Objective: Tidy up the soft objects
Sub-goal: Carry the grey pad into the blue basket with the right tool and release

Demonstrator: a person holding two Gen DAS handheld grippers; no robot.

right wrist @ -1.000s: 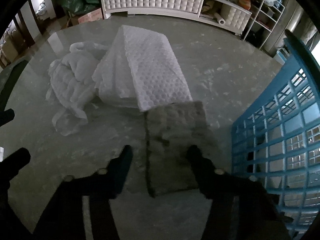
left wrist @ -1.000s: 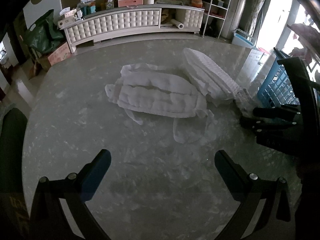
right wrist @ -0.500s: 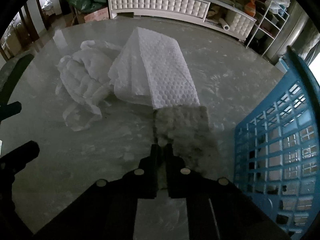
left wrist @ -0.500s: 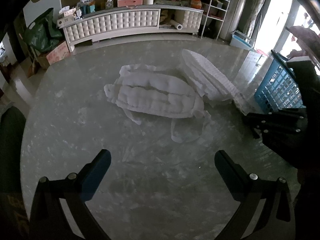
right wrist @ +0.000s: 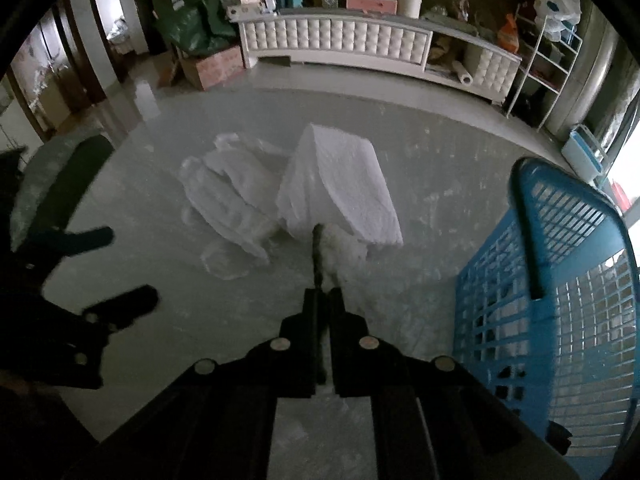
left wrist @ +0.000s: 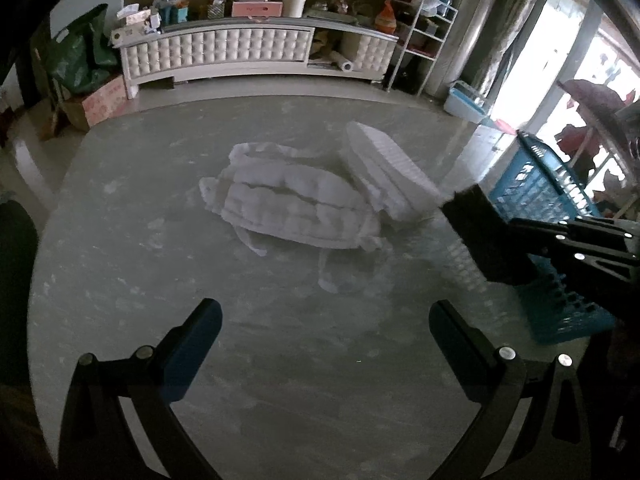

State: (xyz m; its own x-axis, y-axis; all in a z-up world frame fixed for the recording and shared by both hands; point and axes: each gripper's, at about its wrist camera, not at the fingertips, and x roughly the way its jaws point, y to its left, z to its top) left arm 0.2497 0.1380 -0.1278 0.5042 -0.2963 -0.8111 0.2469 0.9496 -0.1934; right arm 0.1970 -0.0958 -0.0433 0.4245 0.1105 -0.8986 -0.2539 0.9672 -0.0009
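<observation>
Right gripper (right wrist: 323,300) — jaws, spread a second ago on either side of the grey pad (right wrist: 318,256) lying flat on the table (right wrist: 160,216), are now closed on its near edge. The pad has been lifted off the tabletop and is seen edge-on in the right wrist view, hanging as a dark slab (left wrist: 480,236) in the left wrist view — raised beside the blue basket (right wrist: 560,300).

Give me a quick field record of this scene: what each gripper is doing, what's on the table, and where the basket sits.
right gripper: shut on a grey cloth, held clear of the table
left gripper: open, nothing between its jaws
table: grey marbled top
on table: quilted white garment, with a folded white textured cloth beside it
blue basket: at the table's right edge
</observation>
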